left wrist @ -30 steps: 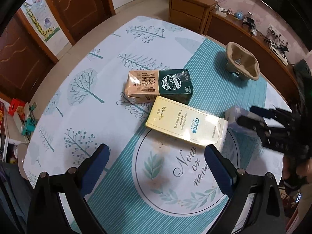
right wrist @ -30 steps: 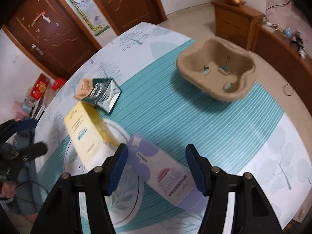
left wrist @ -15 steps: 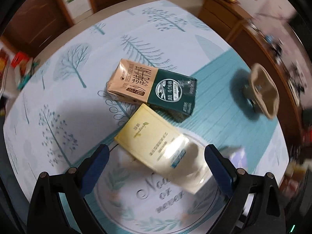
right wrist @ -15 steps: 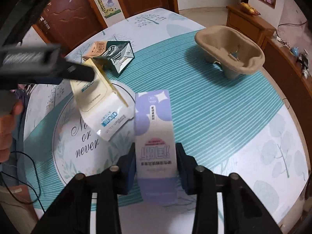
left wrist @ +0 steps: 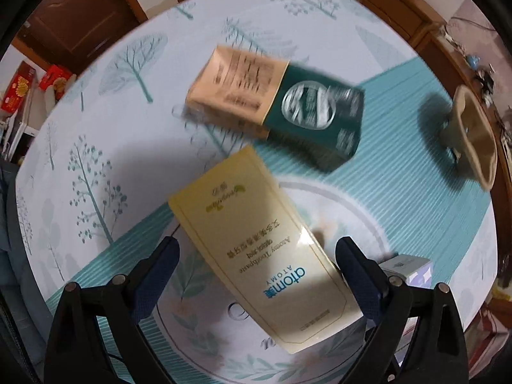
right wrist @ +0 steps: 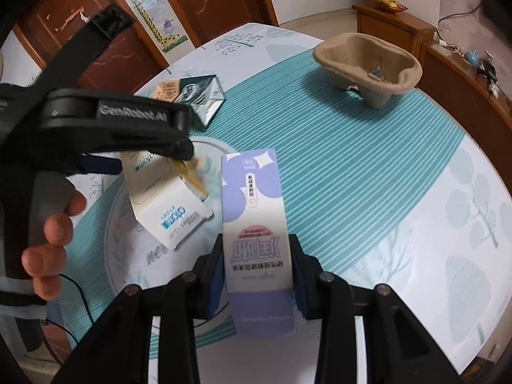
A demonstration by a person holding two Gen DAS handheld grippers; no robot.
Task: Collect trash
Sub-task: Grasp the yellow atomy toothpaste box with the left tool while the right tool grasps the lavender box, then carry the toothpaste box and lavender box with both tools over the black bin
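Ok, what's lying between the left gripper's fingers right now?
The yellow toothpaste box lies flat on the tablecloth between the left gripper's open fingers; neither pad touches it. The left wrist view shows this.

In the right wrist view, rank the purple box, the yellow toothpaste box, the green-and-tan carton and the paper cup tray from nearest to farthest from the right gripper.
1. purple box: clamped between the fingers of the right gripper.
2. yellow toothpaste box: just left, under the left gripper.
3. green-and-tan carton: farther, upper left.
4. paper cup tray: far upper right; about as far as the carton, too close to call.
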